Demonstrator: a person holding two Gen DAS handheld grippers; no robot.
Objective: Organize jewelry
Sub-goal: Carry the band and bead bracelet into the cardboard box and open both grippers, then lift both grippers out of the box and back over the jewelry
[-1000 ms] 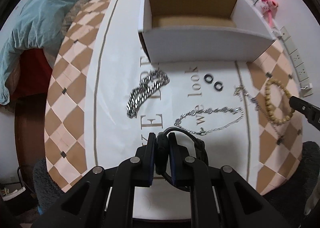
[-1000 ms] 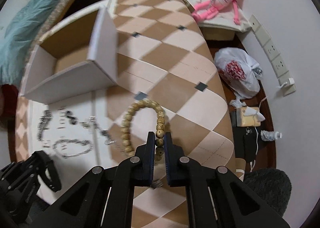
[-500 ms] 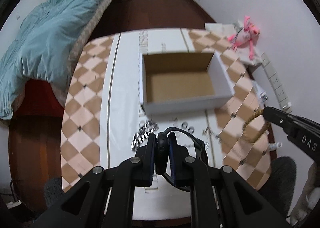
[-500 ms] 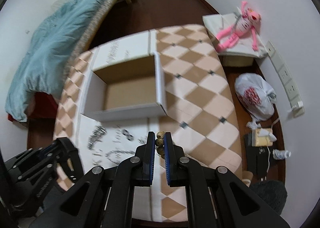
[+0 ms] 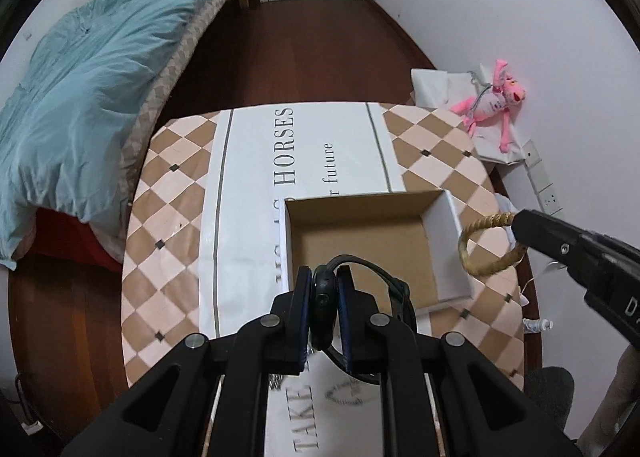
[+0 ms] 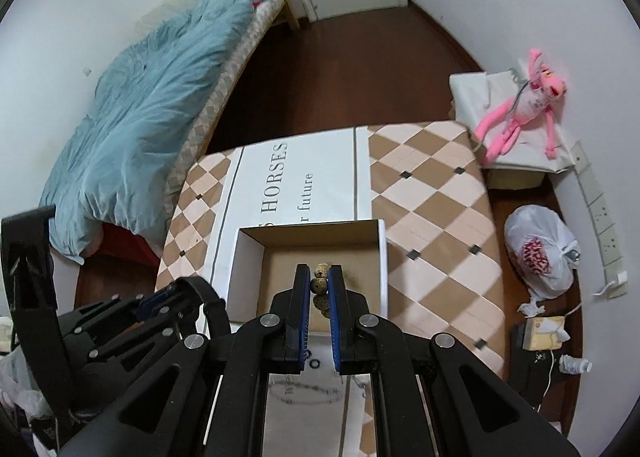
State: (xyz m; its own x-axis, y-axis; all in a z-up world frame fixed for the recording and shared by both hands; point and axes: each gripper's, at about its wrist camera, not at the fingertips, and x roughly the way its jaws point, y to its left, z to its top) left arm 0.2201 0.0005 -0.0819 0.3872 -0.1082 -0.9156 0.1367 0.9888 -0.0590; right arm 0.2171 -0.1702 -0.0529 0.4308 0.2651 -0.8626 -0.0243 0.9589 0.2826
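Both grippers held high above the tabletop (image 5: pixel 168 217), pointing down at the box (image 5: pixel 452 257). Left gripper (image 5: pixel 324 297) clamped tight on a black watch (image 5: pixel 325 299), its strap looping out to the right of the fingers, hanging over the near left part of the box. Right gripper (image 6: pixel 320 289) pinched on a bead bracelet (image 6: pixel 321 284), three or so mottled beads showing between the fingers, over the middle of the box in its own view. From the left wrist view, the same bracelet (image 5: pixel 482 245) dangling as a tan loop from the right gripper's (image 5: pixel 524 229) tip, apparently over the box's right wall.

One open cardboard box, white outside, brown inside, nothing seen lying in it. Set on a white banner with printed letters, laid over a brown and pink diamond-checked cloth.

Left on the tabletop near the front edge: one thin silver chain (image 6: pixel 304 391) in a loop, two small black rings (image 6: pixel 311 364) just beyond it, and a bit of a heavier silver chain (image 5: pixel 276 385), mostly hidden behind the left gripper's frame. Gripper bodies blocking most of the near tabletop in both views.

Around the room: a bed with one blue quilt (image 5: pixel 80 97) to the left, one pink plush toy (image 6: pixel 524 113) on a white bag to the right, one tied white plastic bag (image 6: pixel 540 253) on the floor, a closed door at the far wall.
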